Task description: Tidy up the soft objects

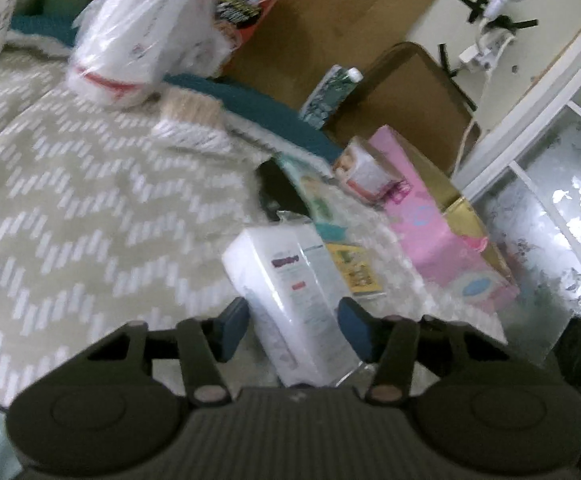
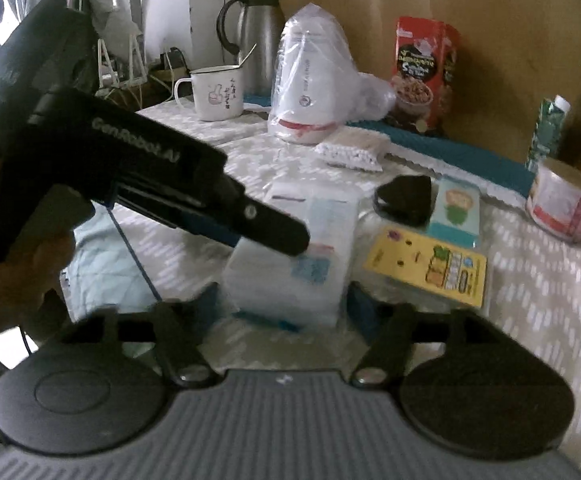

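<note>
A white plastic-wrapped tissue pack (image 1: 290, 296) lies on the patterned cloth. My left gripper (image 1: 296, 328) has its blue pads on both sides of the pack and grips it. In the right wrist view the same pack (image 2: 298, 256) sits between the blue pads of my right gripper (image 2: 286, 308), which closes on its near end. The left gripper's black body (image 2: 130, 176) reaches in from the left onto the pack. A yellow packet (image 2: 426, 268), a teal tissue packet (image 2: 456, 212) and a black pouch (image 2: 404, 196) lie just right of the pack.
A bagged white appliance (image 2: 310, 80), a mug (image 2: 216, 92), a steel jug (image 2: 256, 28), cotton swabs (image 2: 354, 148) and a red snack bag (image 2: 422, 76) stand at the back. A pink box (image 1: 442, 224) and a tape roll (image 2: 558, 200) are at the right. The table edge (image 2: 130, 256) is at the left.
</note>
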The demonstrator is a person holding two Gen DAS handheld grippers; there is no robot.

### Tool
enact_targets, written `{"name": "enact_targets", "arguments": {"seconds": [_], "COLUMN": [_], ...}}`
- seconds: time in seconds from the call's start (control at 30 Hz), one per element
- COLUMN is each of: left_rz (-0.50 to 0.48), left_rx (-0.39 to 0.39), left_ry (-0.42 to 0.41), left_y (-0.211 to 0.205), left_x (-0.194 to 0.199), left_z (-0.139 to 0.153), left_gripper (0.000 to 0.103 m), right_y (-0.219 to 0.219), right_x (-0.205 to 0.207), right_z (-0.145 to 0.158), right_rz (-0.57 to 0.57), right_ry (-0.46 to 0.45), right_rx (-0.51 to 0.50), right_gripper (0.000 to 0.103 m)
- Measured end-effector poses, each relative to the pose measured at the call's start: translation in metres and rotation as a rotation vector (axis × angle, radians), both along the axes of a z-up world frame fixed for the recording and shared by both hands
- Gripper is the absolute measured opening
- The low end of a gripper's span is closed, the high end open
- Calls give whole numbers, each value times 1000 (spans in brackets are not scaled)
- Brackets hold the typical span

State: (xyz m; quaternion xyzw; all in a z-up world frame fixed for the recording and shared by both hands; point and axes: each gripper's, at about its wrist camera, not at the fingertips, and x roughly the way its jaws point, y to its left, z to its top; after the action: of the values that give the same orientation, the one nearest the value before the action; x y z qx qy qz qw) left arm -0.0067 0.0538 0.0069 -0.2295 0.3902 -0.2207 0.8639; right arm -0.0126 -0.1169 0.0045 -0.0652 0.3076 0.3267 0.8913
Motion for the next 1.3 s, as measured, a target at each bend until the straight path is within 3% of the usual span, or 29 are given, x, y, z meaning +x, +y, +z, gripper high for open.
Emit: {"name": "enact_targets", "arguments": {"seconds": [0.2,0.37,0.47,0.53,0.57,0.6,0.67,0.7,0.77,0.9,1.0,1.03,1.1,1.2,1.3], "left_rz": [-116,-271,-339,-357,-353,-351,-336,-337,-345,-318,-259,-224,-119,54,234], "left_rx": [12,42,52,69,85,99,127,126,109,137,117,119,140,138,232], "left_ry": [-150,-242,-272,-278,-273,-271,-261,-251,-253,-309,-302,-288,-249,-185,-170], "left_y": [-53,-138,-191,-221,-236,-245,-255,-253,-241,-194,-139,-122,-82,-20,26], "left_x": [18,53,74,87,94,99,101,99,89,61,41,39,34,32,30], "left_z": [53,86,91,89,86,83,73,69,62,54,43,38,27,14,7], "left_gripper": [50,50,51,61,74,77,75,74,74,74,75,75,75,75,74], "right_y": [-34,-84,-120,-141,-150,-158,-169,-174,-188,-202,-200,-197,-193,-167,-127], "right_x": [-22,-24,-17,-11,-7,-1,20,30,36,21,5,3,5,9,23], "right_z": [25,44,52,54,53,52,40,33,22,17,19,22,31,41,46], "right_rz": [-125,-324,-452,-530,-571,-620,-724,-775,-838,-874,-887,-882,-840,-704,-538], "right_ry": [-197,-330,-357,-367,-370,-369,-367,-352,-317,-302,-339,-347,-348,-316,-241], "right_rx": [36,36,35,32,21,8,-43,-87,-102,30,106,140,211,269,279], "right_gripper": [60,61,61,61,61,63,69,76,76,76,73,70,52,32,26]}}
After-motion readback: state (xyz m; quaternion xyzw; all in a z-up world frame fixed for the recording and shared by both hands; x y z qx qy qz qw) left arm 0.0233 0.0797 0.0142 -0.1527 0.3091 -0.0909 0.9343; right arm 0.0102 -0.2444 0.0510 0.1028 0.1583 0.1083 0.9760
